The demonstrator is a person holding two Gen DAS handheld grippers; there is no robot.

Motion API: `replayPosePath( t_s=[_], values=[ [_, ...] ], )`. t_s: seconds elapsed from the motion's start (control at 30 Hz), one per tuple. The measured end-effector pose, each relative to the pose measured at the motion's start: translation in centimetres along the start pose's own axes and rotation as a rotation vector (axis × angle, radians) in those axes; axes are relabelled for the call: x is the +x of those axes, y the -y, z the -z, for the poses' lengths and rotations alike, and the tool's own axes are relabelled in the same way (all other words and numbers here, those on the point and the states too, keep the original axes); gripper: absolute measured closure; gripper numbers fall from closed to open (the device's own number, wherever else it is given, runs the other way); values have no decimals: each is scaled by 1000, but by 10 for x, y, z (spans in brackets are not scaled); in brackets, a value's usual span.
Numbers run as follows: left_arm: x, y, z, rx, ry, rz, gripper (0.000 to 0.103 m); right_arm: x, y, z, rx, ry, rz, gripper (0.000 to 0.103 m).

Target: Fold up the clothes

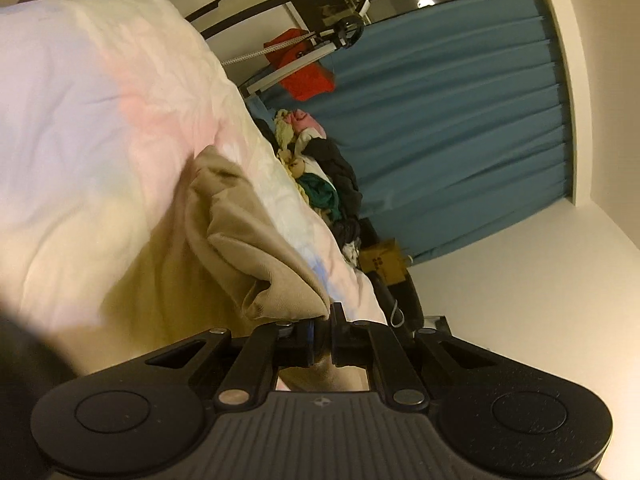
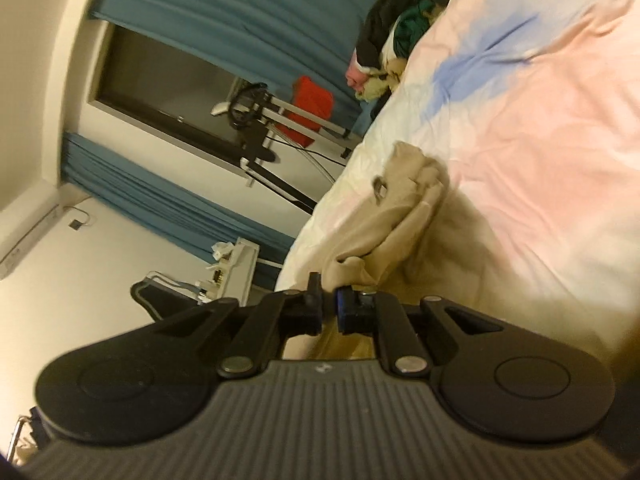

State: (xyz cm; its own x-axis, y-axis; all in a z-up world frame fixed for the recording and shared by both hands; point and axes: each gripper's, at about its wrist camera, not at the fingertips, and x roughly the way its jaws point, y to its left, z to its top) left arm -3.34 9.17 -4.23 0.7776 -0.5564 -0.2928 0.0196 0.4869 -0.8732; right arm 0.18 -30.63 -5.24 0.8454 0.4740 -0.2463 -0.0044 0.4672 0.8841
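Beige cotton garment (image 1: 244, 236) lies bunched on the pastel tie-dyed bedspread (image 1: 100, 128), pinched at either end. The left gripper (image 1: 322, 330) has its jaws pressed together on one corner of the cloth; the right gripper (image 2: 328, 304) is clamped on another fold. Beyond the garment, a heap of mixed dark and light clothes (image 1: 320, 176) crowds the bed's far edge, just beside the teal pleated curtain (image 1: 460, 128). A red fabric bag (image 2: 312, 110) hangs near a metal stand.
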Motion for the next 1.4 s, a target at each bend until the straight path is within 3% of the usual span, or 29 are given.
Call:
replayPosePath(
  t_s=[0.13, 0.27, 0.4, 0.67, 0.9, 1.1, 1.13, 1.17, 1.2, 1.23, 1.27, 1.3, 1.33, 1.37, 1.4],
  values=[
    [-13, -2, 18, -47, -30, -35, 96, -53, -6, 19, -11, 66, 26, 93],
    [-7, -10, 21, -90, -65, -90, 95, -54, 11, 22, 32, 43, 96, 93],
    [27, -7, -9, -121, -64, -144, 95, -22, 19, 3, 93, 29, 121, 93],
    [134, 11, -96, -58, -45, -275, 93, 83, 1, -58, 175, 17, 179, 92],
    [208, -24, -124, 6, -94, -370, 92, 178, 35, -87, 157, -64, 301, 91],
    [213, -34, -120, 123, -98, -318, 90, 198, 61, -87, 120, -141, 288, 90],
    [211, -33, -117, 142, -94, -306, 86, 197, 60, -87, 108, -147, 281, 90],
    [209, -30, -115, 164, -91, -295, 74, 194, 55, -87, 77, -153, 272, 89],
    [206, -24, -113, 192, -88, -287, 64, 191, 50, -87, 46, -159, 263, 86],
    [203, -18, -110, 229, -84, -282, 48, 188, 46, -87, 15, -165, 254, 81],
    [200, -10, -106, 275, -79, -279, 36, 183, 40, -85, -24, -165, 238, 62],
    [196, -2, -101, 329, -73, -275, 33, 176, 34, -82, -57, -161, 218, 31],
    [191, 6, -95, 393, -70, -271, 25, 170, 28, -77, -83, -157, 197, 18],
    [187, 13, -88, 450, -71, -274, 21, 165, 22, -73, -100, -155, 190, 11],
    [185, 20, -80, 504, -71, -285, 20, 161, 16, -70, -131, -165, 170, 11]
  ],
)
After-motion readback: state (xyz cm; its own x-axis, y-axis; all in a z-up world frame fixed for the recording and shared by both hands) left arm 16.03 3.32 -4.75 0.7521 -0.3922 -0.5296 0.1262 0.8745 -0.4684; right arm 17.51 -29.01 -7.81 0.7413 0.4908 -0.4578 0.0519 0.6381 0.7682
